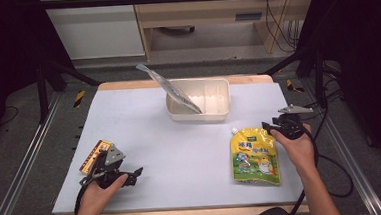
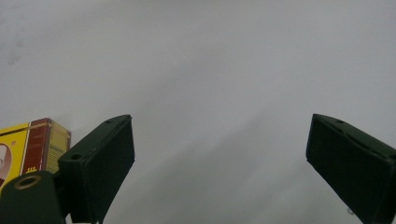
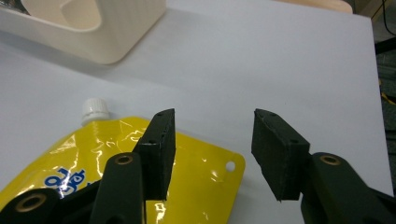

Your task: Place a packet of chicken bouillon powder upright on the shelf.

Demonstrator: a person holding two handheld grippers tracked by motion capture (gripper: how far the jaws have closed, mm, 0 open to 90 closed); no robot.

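A yellow spouted pouch (image 1: 254, 156) with a white cap (image 1: 234, 130) lies flat on the pale mat at the right. My right gripper (image 1: 267, 128) hovers at the pouch's top right corner, open. In the right gripper view one jaw stands over the pouch (image 3: 93, 154) near its punched corner, the other over bare mat, and the pads do not press on anything; the gripper (image 3: 212, 144) is tilted down. At the front left, my left gripper (image 1: 135, 173) rests low, open wide with nothing between its jaws (image 2: 219, 154).
A red-and-yellow box (image 1: 94, 156) lies by the left hand, beside the left jaw (image 2: 28, 144). A cream bin (image 1: 199, 114) stands at the back middle with a silver foil packet (image 1: 170, 87) leaning out of it. The bin's corner (image 3: 93, 42) is ahead of the pouch.
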